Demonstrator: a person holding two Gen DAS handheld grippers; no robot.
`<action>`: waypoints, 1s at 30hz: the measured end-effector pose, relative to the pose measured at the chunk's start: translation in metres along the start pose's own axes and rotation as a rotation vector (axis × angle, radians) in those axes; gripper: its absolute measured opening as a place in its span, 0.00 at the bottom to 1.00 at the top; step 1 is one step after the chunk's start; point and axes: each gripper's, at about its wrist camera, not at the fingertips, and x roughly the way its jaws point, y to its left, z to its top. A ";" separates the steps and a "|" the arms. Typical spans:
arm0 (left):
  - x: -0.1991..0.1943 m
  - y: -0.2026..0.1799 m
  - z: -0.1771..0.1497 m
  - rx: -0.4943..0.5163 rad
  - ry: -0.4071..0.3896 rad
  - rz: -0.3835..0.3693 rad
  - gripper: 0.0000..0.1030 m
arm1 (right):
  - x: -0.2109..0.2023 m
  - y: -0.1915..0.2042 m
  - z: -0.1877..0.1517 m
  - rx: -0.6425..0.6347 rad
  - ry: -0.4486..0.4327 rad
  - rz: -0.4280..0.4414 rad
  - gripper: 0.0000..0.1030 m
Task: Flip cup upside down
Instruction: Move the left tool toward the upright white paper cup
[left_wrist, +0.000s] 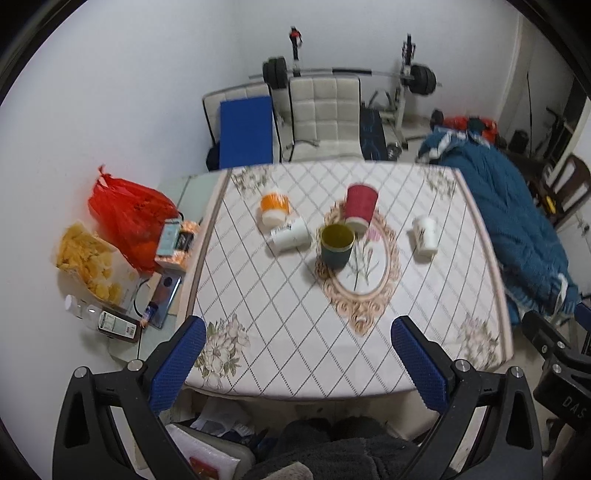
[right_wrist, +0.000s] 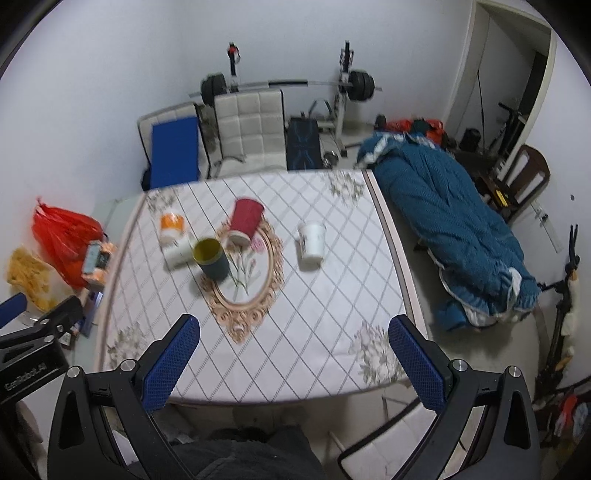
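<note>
Several cups stand on a patterned table (left_wrist: 288, 332) (right_wrist: 325, 325). A dark green cup with a yellow inside (left_wrist: 335, 245) (right_wrist: 212, 258) stands upright, mouth up, near the middle. A red cup (left_wrist: 360, 208) (right_wrist: 244, 220), an orange cup (left_wrist: 274, 208) (right_wrist: 171, 227) and a white cup (left_wrist: 425, 233) (right_wrist: 311, 243) stand mouth down. Another white cup (left_wrist: 291, 233) (right_wrist: 177, 253) lies on its side beside the green one. My left gripper (left_wrist: 299, 365) and right gripper (right_wrist: 293, 363) are both open and empty, above the table's near edge, well short of the cups.
Left of the table lie a red bag (left_wrist: 127, 218) (right_wrist: 62, 236), a snack bag (left_wrist: 86, 260), phones and boxes (left_wrist: 173, 240). A blue quilt (left_wrist: 506, 221) (right_wrist: 454, 221) lies to the right. Chairs (left_wrist: 325, 114) (right_wrist: 251, 129) and a barbell rack (right_wrist: 288, 86) stand behind.
</note>
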 end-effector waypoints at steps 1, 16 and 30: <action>0.010 0.000 0.000 0.010 0.019 -0.010 1.00 | 0.009 0.001 -0.003 0.005 0.022 -0.003 1.00; 0.114 -0.015 -0.009 0.084 0.173 -0.017 1.00 | 0.142 -0.010 -0.057 0.064 0.290 -0.078 1.00; 0.203 -0.097 0.024 0.127 0.307 0.015 1.00 | 0.268 -0.073 -0.069 0.075 0.489 -0.077 1.00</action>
